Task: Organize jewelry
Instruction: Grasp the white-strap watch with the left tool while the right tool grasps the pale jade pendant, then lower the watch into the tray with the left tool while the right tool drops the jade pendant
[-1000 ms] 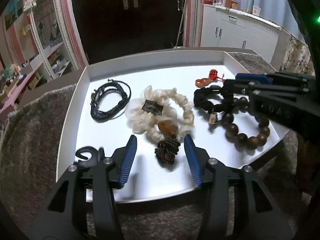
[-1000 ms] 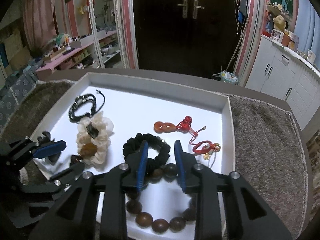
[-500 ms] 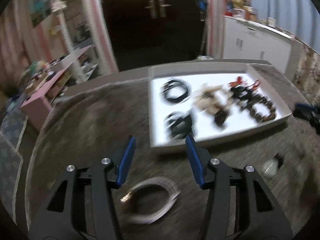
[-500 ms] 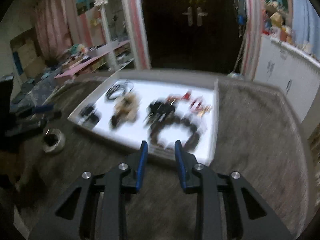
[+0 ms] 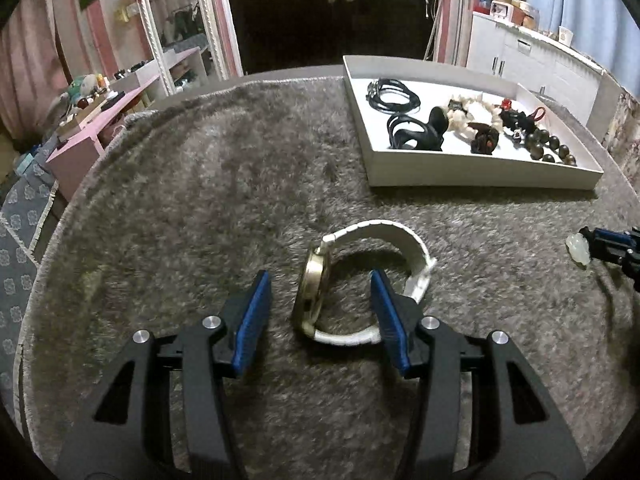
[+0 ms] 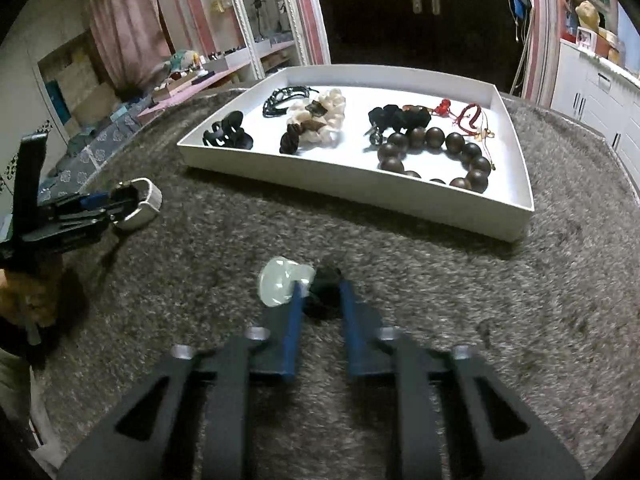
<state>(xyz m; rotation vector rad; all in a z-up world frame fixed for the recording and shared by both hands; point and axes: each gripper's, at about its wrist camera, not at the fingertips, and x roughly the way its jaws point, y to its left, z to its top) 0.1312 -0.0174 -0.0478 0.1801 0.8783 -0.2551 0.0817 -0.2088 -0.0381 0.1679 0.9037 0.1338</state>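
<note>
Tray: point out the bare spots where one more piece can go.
The white tray is bare along its far wall, and between the cream scrunchie and the black scrunchie. A small patch lies inside the wooden bead bracelet. The right end, around the red cord charm, is crowded.

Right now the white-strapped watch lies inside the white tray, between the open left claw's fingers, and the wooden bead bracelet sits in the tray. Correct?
Not quite. The watch lies on the grey carpet, outside the white tray, as the left wrist view shows. The rest holds: it sits between the open left claw fingers, and the wooden bead bracelet is in the tray.
</note>
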